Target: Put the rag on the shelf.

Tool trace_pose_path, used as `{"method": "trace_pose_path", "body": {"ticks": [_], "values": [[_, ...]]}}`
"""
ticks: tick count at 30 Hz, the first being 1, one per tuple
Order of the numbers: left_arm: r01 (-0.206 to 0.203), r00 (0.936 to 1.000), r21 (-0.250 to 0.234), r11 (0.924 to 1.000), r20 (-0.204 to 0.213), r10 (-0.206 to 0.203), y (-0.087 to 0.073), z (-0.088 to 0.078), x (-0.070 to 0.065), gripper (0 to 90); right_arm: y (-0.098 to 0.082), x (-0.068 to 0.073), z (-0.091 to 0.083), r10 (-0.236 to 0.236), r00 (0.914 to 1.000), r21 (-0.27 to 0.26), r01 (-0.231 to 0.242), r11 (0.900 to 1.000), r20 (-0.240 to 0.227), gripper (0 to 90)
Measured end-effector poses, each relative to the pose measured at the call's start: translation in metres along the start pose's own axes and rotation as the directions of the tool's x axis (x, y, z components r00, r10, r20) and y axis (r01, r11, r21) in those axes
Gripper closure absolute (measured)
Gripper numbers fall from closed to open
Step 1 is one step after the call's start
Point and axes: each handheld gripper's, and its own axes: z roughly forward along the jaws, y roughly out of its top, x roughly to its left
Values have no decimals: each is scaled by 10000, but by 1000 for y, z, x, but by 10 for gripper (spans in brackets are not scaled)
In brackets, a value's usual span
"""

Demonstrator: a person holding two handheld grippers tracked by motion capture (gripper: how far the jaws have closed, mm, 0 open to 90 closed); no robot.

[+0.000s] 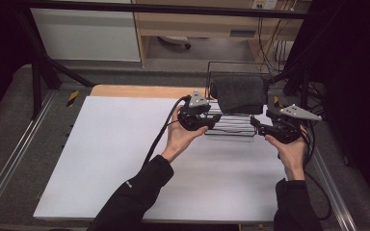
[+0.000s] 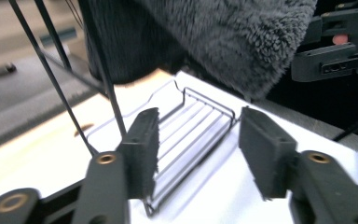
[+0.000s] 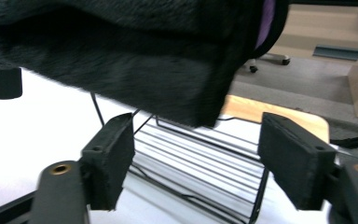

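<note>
White sheeting covers the table (image 1: 125, 159) under you, with a strip of bare wood showing along its far edge, and that plain ground makes the work easy to read. Draped over the top bar of the black wire rack (image 1: 231, 126) is the dark fleece towel (image 1: 238, 94), hanging in a fold so both sides fall toward the rack's ribbed base; it sits there on its own weight, which is why neither tool needs to bear on it now. Your left gripper (image 1: 212, 120) hovers just beside the rack's left end, and your right gripper (image 1: 257, 124) mirrors it at the right end, one at each side of the cloth, as you'd want for spreading or lifting it evenly. From the left gripper view, the pads (image 2: 142, 149) stand apart with nothing pinched between them, the towel (image 2: 223, 42) hanging above and beyond, the rack's base (image 2: 191, 126) lying past the tips. From the right gripper view it's the same story: the pads (image 3: 112, 158) stand wide, the fleece (image 3: 121, 56) overhead and clear of them, the wire base (image 3: 200, 158) below. Both sets of jaws look released, so I'd judge the towel is hung and your hands are free.
</note>
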Motion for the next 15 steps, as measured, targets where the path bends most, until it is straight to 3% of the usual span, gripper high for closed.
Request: {"method": "trace_pose_path", "body": {"ticks": [8,15], "values": [[155,9998,483,9987,-129,-149,-17,-9,7,326,-8,9,3,-10,9989,72,14,10000,-465,142],[473,9988,882,9950,-185,-458,-34,-28,20,240,-10,22,1,-65,9969,85,72,9999,-787,77]]}}
